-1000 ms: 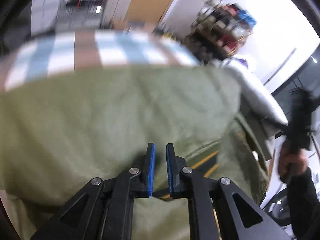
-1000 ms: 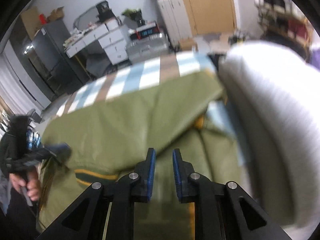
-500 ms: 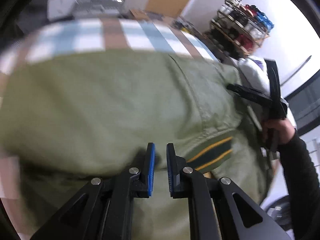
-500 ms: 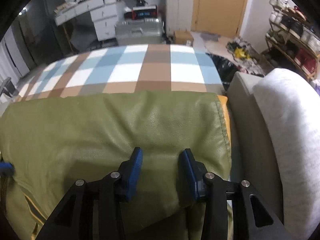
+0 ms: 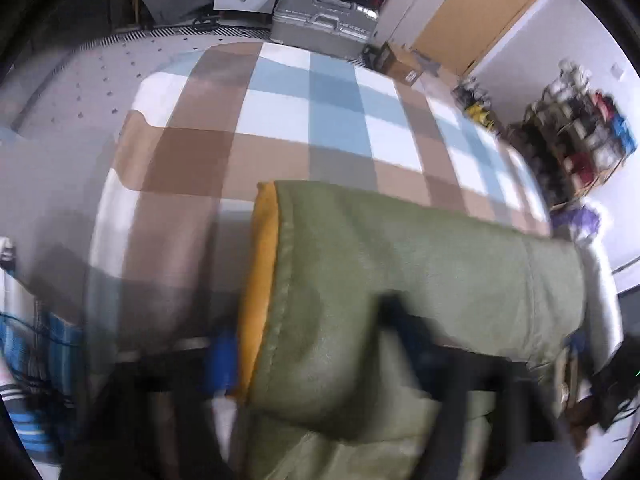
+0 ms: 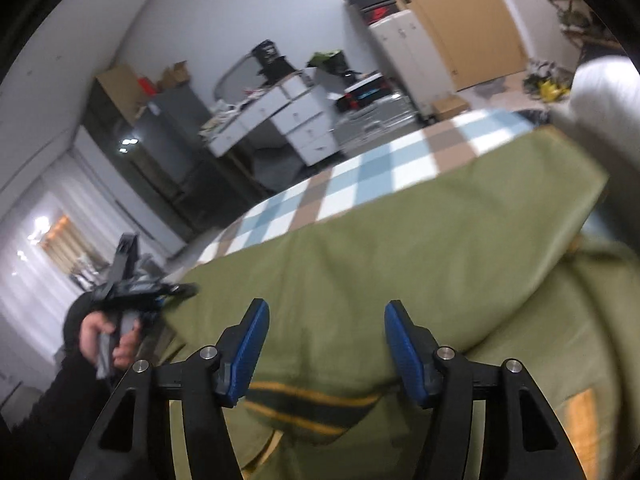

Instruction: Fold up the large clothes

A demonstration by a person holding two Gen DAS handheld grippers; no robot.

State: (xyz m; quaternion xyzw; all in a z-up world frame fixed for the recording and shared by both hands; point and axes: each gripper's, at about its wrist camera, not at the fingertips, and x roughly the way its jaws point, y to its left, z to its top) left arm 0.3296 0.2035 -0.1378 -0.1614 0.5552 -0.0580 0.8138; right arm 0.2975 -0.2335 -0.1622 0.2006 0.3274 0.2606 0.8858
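Observation:
An olive-green jacket [image 5: 400,272] with orange lining [image 5: 260,264] lies folded over on a checked blanket [image 5: 320,120]. My left gripper [image 5: 312,352] is blurred, its jaws opening; the jacket's folded edge lies between the spread fingers, and no pad presses on it. In the right wrist view, my right gripper [image 6: 326,344] hangs just above the jacket [image 6: 400,240] near its striped hem band [image 6: 312,404], with jaws opening wide and nothing gripped. The left gripper [image 6: 176,290], held by a hand [image 6: 104,340], sits at the jacket's left edge.
A pale grey cushion [image 6: 600,92] borders the jacket on the right. Beyond the blanket [image 6: 360,176] stand a white desk with drawers [image 6: 288,116], a metal case [image 5: 320,24], a wooden door [image 6: 472,20] and a shoe rack [image 5: 580,132].
Both grippers were shut on the green jacket and now stand apart, having let it go. The left view swung left, showing the orange-lined side edge. The right view tilted up toward the room.

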